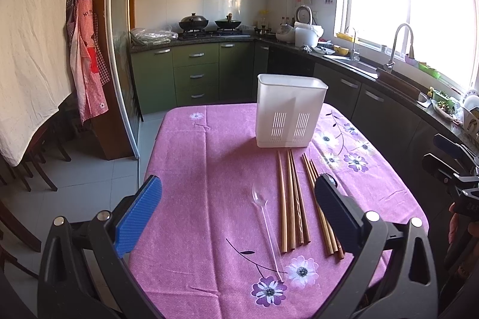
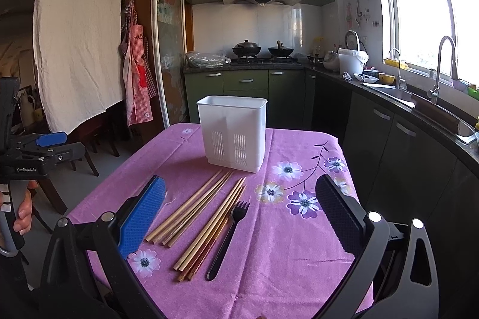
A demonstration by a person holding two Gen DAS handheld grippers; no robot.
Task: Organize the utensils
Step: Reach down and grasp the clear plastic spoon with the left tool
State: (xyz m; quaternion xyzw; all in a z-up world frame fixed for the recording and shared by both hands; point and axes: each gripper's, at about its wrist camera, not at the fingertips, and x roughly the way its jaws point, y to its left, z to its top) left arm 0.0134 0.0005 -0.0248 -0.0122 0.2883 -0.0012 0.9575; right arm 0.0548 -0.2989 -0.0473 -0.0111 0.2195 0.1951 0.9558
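A white slotted utensil holder (image 1: 289, 110) (image 2: 233, 131) stands upright on the far part of a pink flowered tablecloth (image 1: 209, 169) (image 2: 284, 244). In front of it lie two bundles of wooden chopsticks (image 1: 289, 199) (image 2: 191, 206), a clear plastic spoon (image 1: 265, 217) and a black plastic fork (image 2: 229, 238). My left gripper (image 1: 238, 211) hovers open above the near edge, with the spoon and chopsticks between its fingers' line of sight. My right gripper (image 2: 241, 214) is open too, above the chopsticks and fork. Neither holds anything.
Green kitchen cabinets, a stove with two woks (image 1: 209, 22) and a sink counter (image 1: 359, 64) ring the table at the back and right. A white sheet (image 2: 77, 34) and aprons (image 1: 86, 58) hang on the left. Dark wooden chairs (image 1: 36, 163) stand left of the table.
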